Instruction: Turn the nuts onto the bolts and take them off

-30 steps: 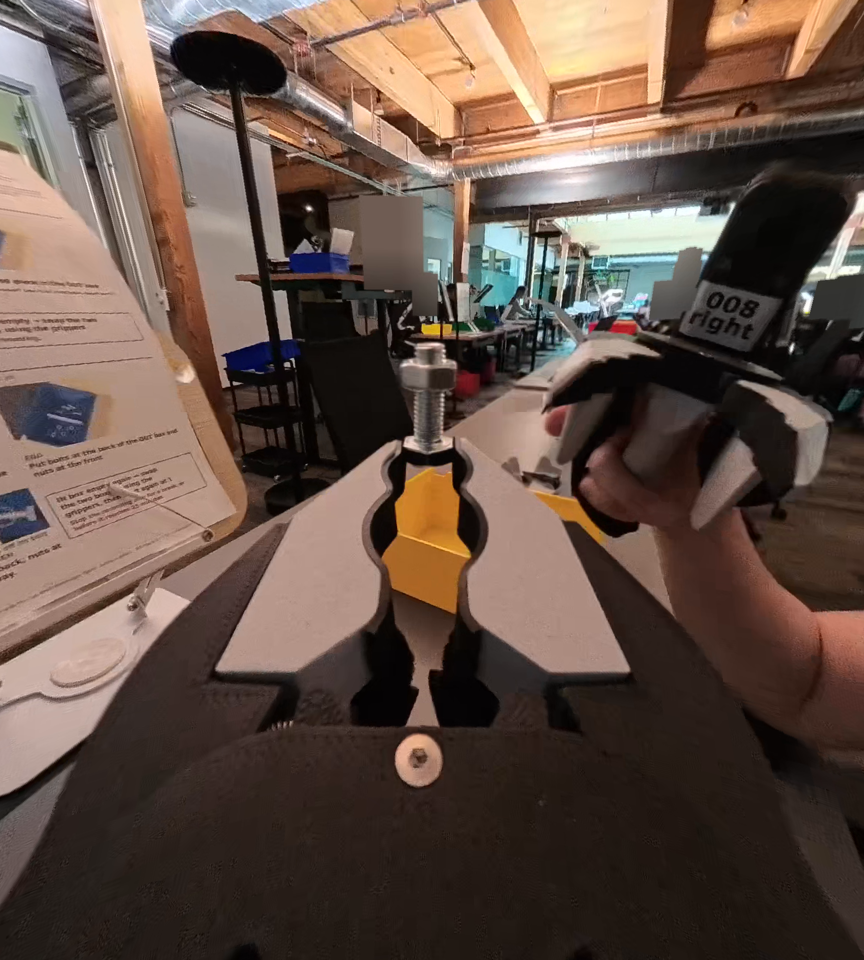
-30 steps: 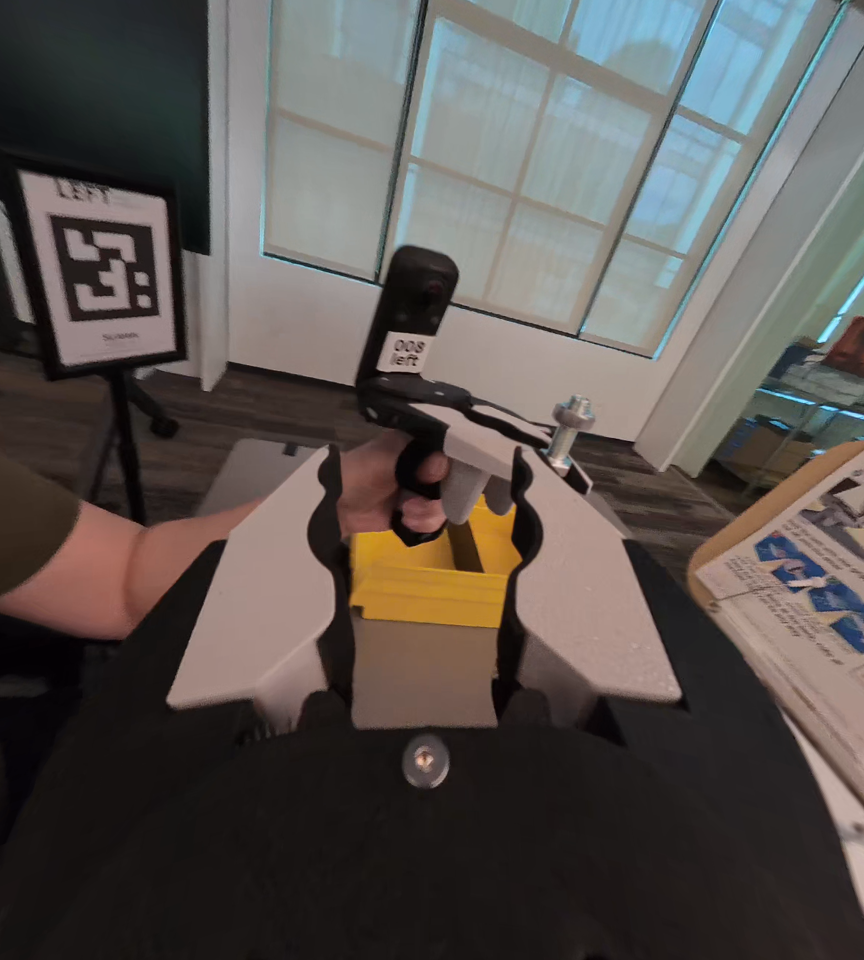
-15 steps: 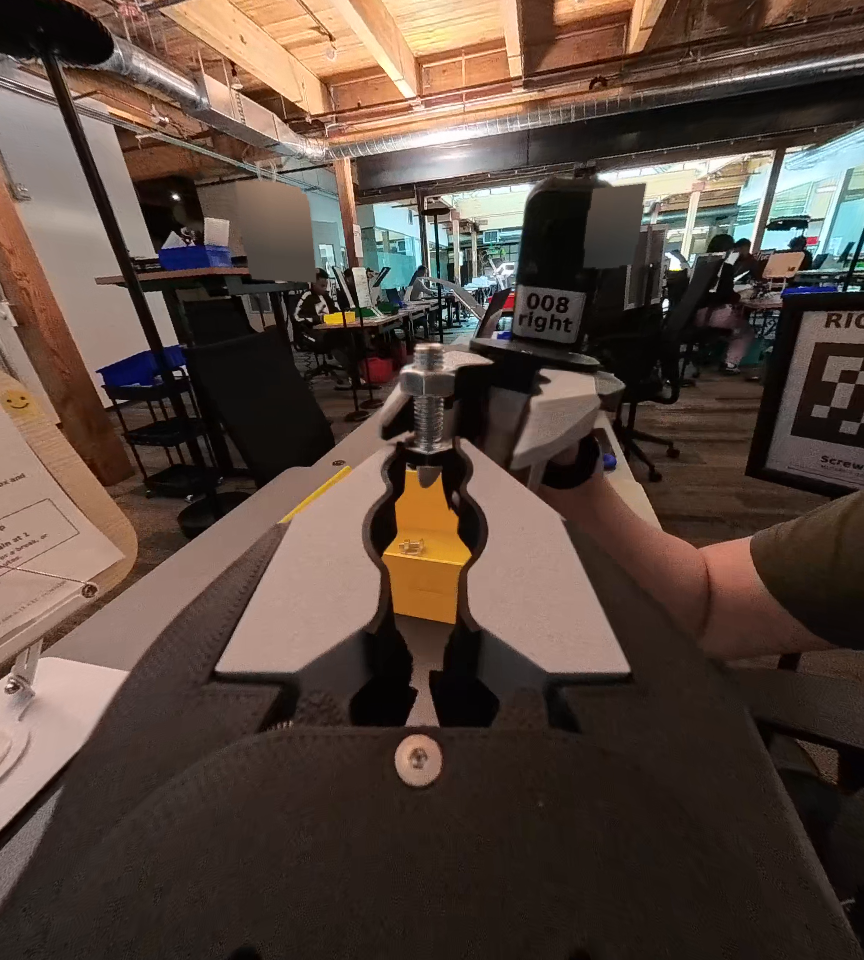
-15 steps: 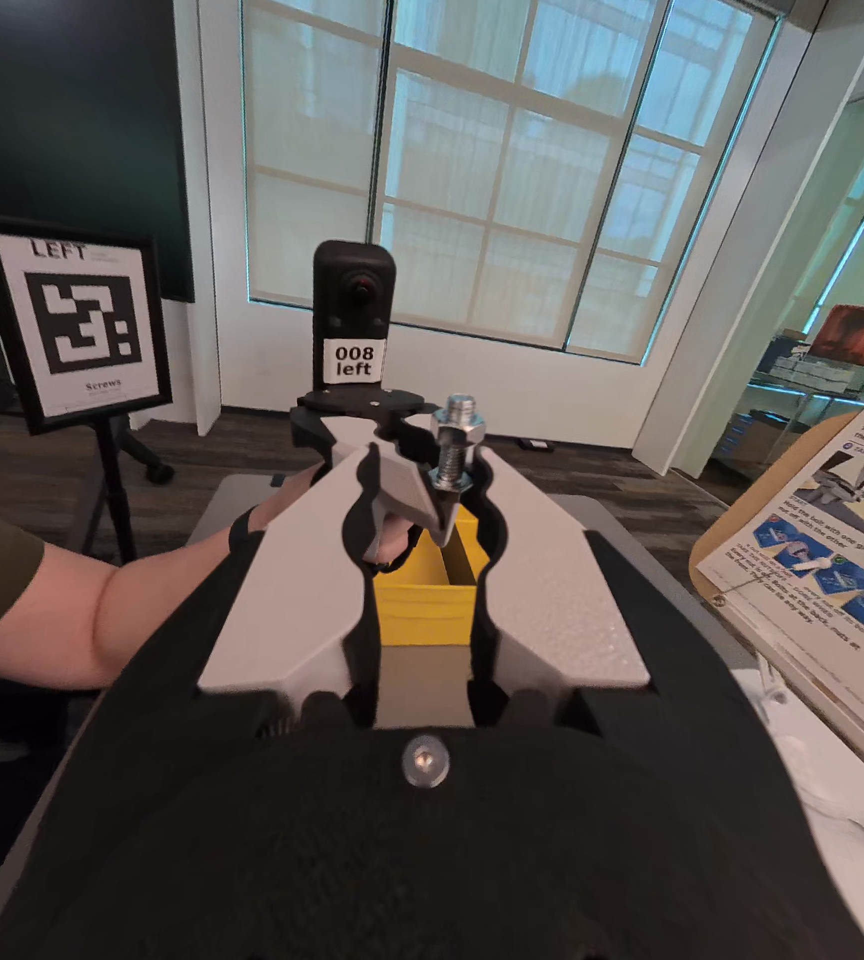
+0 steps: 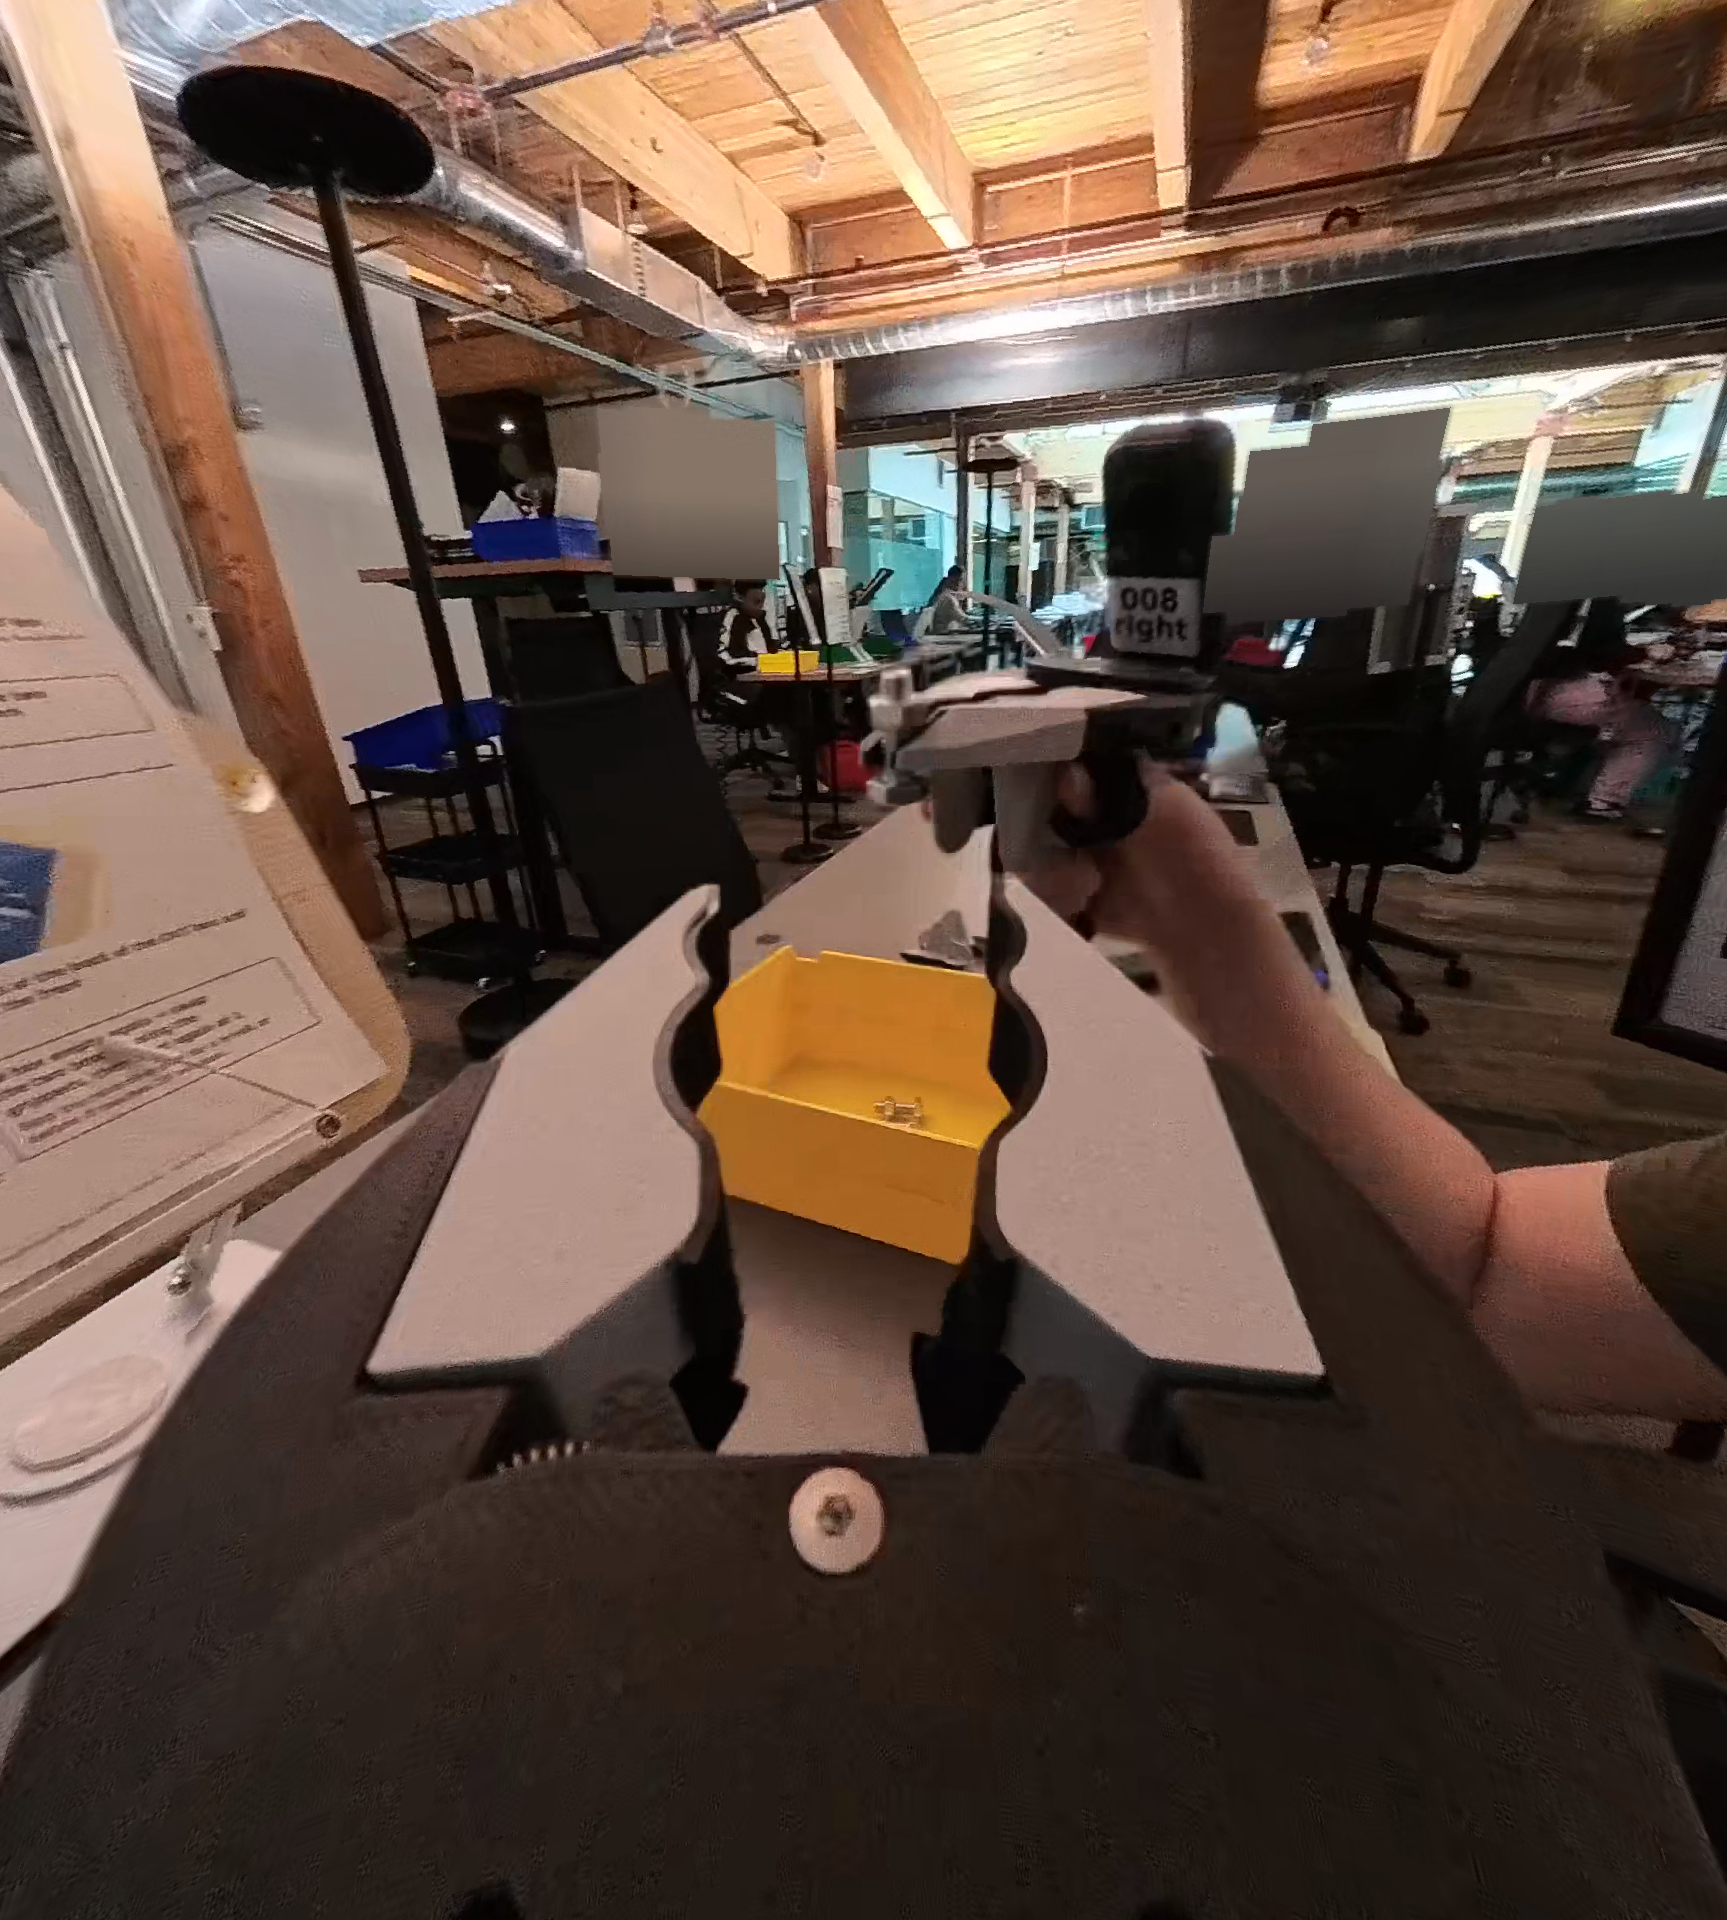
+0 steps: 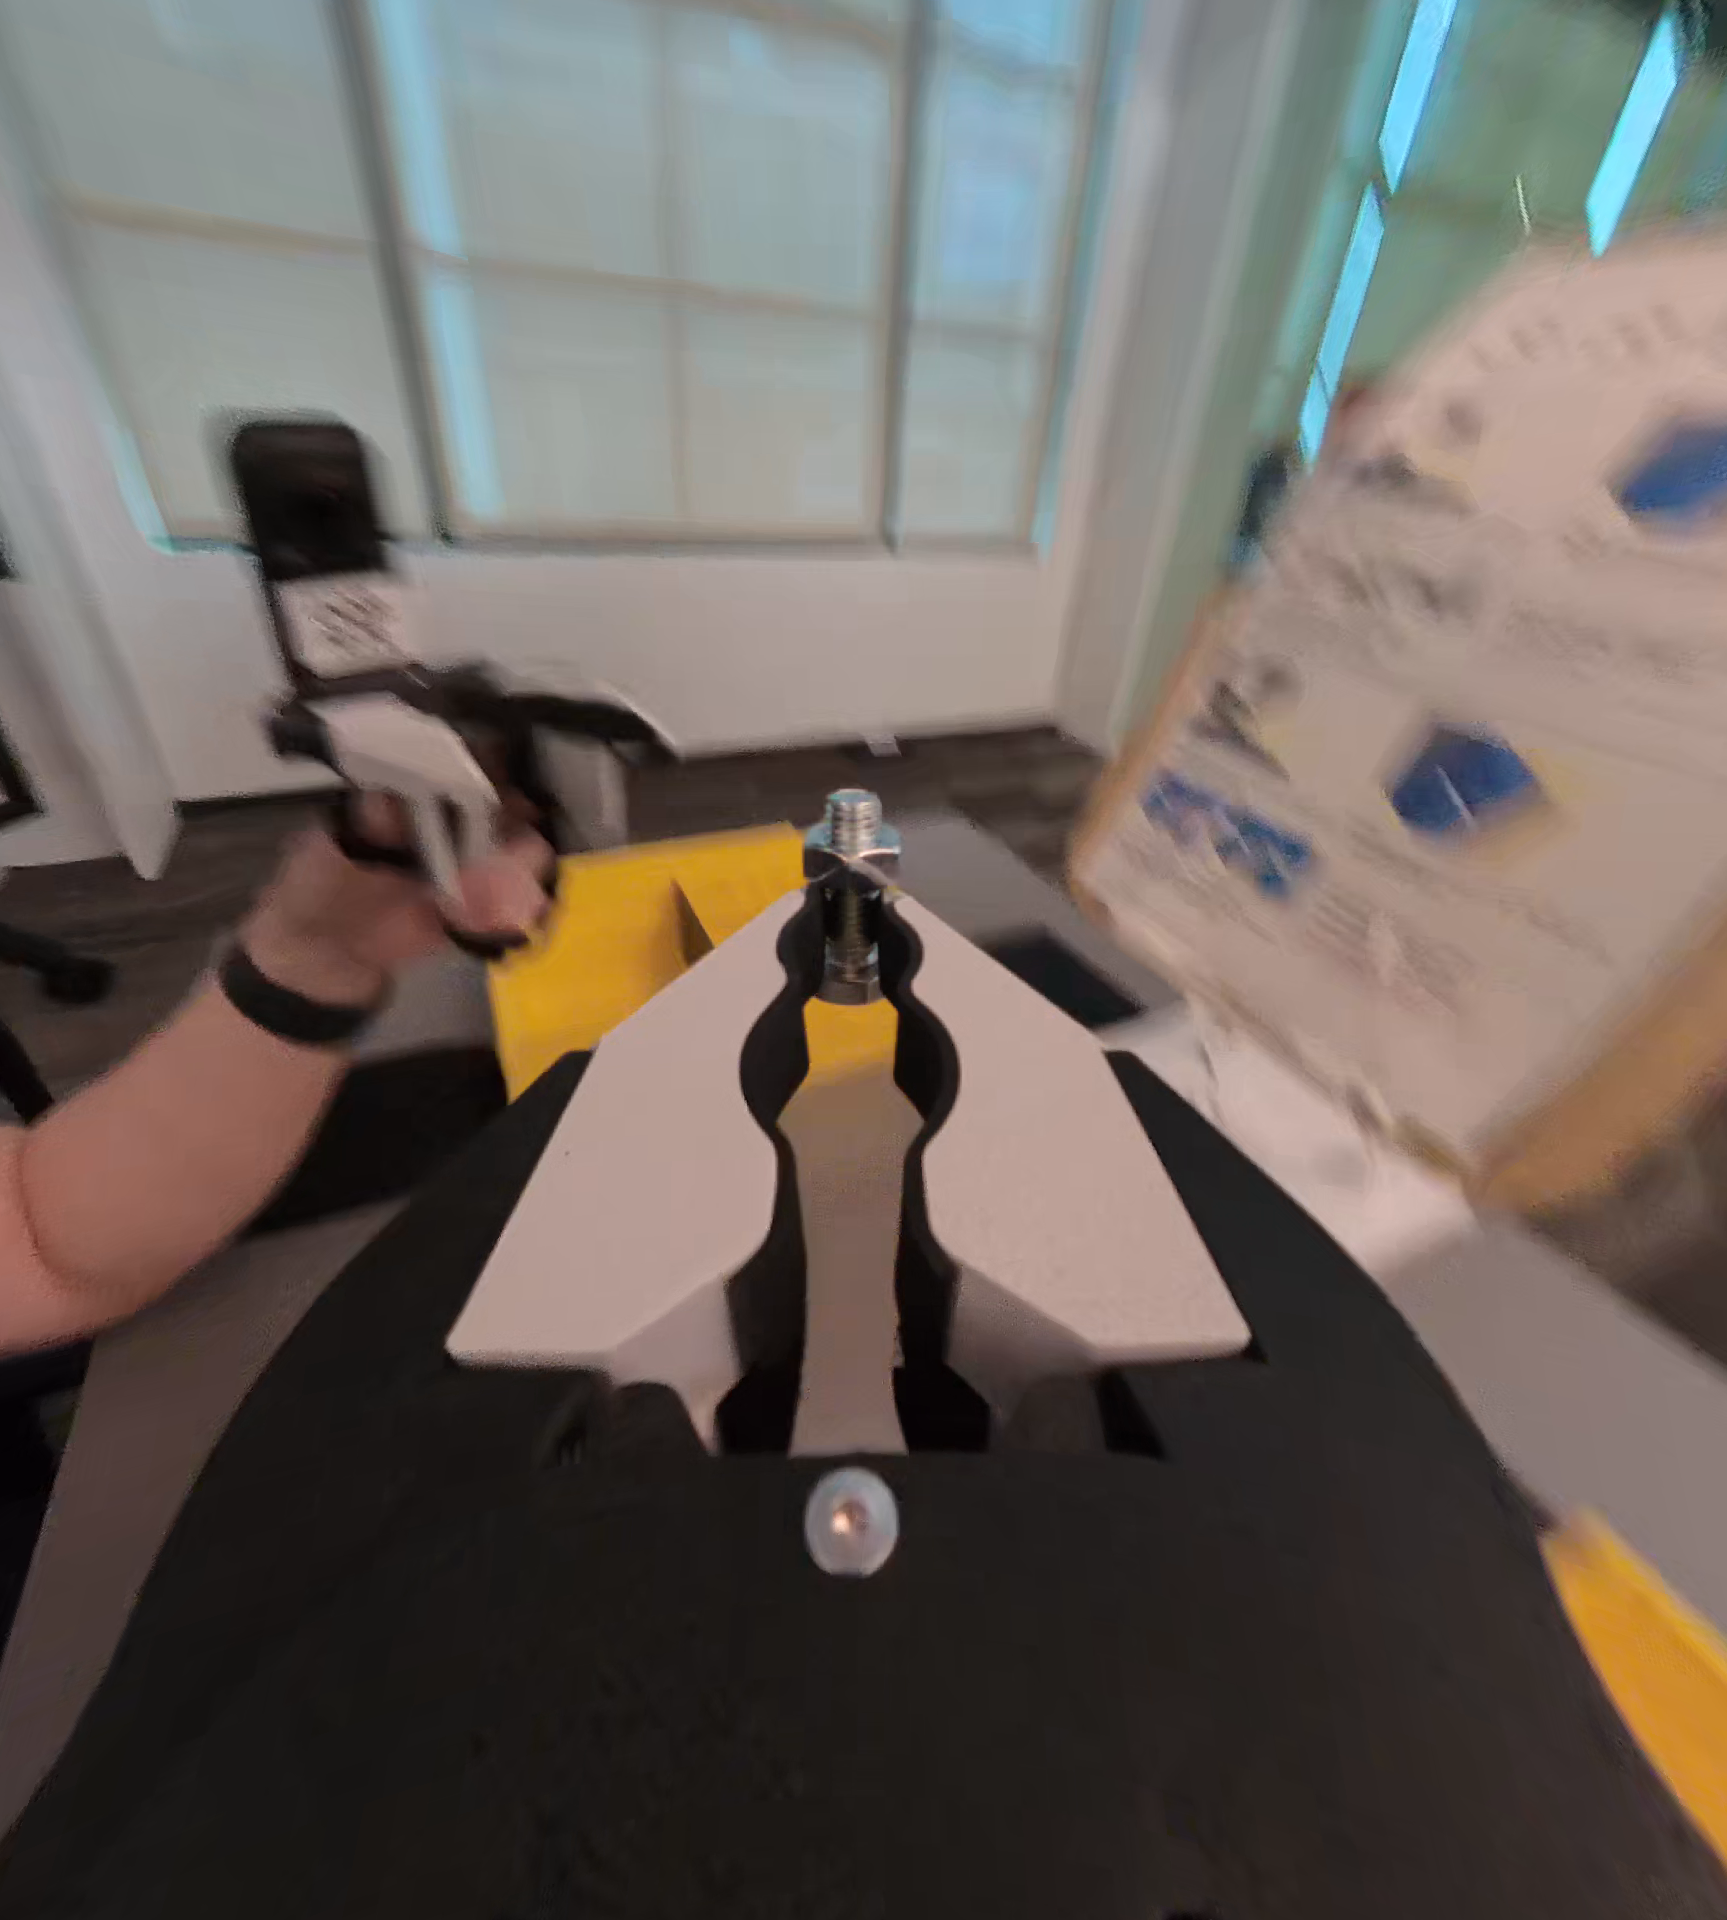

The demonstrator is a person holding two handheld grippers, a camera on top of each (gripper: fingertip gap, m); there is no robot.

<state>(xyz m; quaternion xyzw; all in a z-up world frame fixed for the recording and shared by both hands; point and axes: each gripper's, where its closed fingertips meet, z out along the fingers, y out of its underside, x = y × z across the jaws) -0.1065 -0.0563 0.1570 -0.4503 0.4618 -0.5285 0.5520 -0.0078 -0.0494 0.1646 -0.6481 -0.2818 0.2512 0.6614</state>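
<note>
Right wrist view is showing what the other view barely resolves: the right claw [image 6: 846, 914] is clamping an upright silver threaded bolt [image 6: 846, 899] at its tips, with one silver hexagonal nut [image 6: 851, 847] sitting near the bolt's top end and the bolt's head hanging just below the fingers. This view is blurring heavily. Behind the claw, one open yellow plastic bin [image 6: 620, 935] is resting on the grey surface [image 6: 1617, 1455].

Left wrist view is showing the left claw [image 5: 848, 935] standing apart and gripping nothing, its two grey fingers framing the yellow bin [image 5: 843, 1143]. Only here, one small metal piece [image 5: 898, 1110] is lying on the bin's floor; its kind is too small to tell. The right claw [image 5: 890, 748] is appearing farther off, held up above the surface [image 5: 869, 862] by a hand [image 5: 1119, 842], with the bolt [image 5: 890, 727] showing small at its tips.

One white instruction sheet on a wooden board [image 5: 59, 935] is standing at the left.
</note>
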